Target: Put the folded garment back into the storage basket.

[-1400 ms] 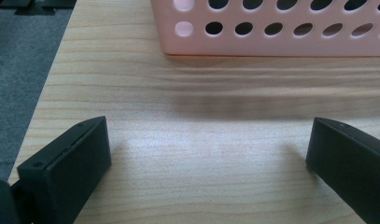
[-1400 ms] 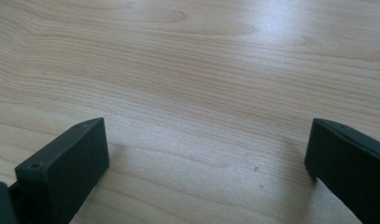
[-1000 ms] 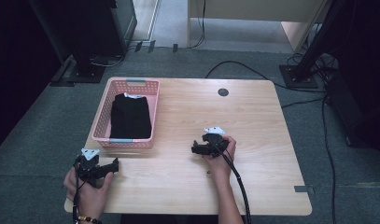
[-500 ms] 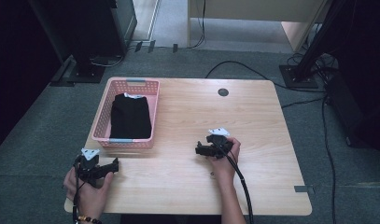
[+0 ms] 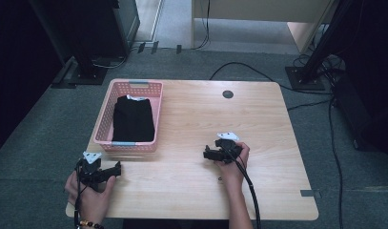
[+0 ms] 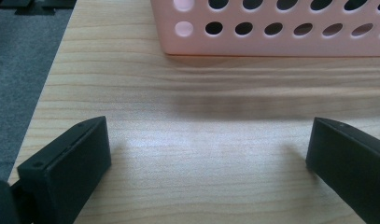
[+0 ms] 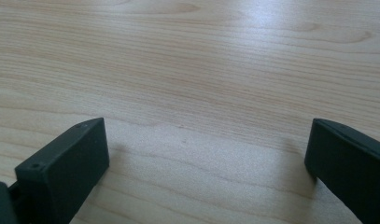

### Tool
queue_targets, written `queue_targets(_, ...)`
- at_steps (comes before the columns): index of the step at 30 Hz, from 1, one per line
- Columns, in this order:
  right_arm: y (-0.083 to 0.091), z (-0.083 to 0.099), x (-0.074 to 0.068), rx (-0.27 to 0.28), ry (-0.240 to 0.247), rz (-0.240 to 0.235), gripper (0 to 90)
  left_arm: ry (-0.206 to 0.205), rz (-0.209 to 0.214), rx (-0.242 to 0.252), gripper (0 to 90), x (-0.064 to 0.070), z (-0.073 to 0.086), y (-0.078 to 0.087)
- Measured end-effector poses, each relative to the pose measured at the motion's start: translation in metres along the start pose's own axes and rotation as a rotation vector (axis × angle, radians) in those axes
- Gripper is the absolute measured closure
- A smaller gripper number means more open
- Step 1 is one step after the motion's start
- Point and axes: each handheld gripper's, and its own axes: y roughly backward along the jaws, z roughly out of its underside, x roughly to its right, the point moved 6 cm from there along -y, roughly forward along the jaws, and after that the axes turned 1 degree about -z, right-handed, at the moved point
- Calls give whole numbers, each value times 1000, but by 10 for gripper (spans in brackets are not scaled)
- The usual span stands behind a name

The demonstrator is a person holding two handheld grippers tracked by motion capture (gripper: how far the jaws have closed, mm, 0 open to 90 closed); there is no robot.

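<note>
black folded garment lay inside a pink basket at the far left of the pale wood worktop, filling most of the basket floor. the left hand-held gripper rested near the front left corner of the worktop, just short of the basket's near wall, its jaws spread wide with nothing between them. the right hand-held gripper sat near the middle of the worktop, well apart from the basket, jaws likewise wide apart and empty, pointing left. in the left gripper view the basket's perforated wall stood close ahead.

judging from this, the work was a reach for the garment. it would go best if the left hand-held gripper rose over the rim before coming down, and pinched a folded edge rather than the flat middle.

a pale patch at the garment's far edge was too small to identify. the garment's thickness and number of folds could not be made out, and the basket wall hid its near edge.
</note>
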Motion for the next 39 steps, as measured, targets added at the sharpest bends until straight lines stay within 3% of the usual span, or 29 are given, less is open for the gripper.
queue_targets(39,14,13,40,1,-46,46,0,-6,5,1,0,2,0,0)
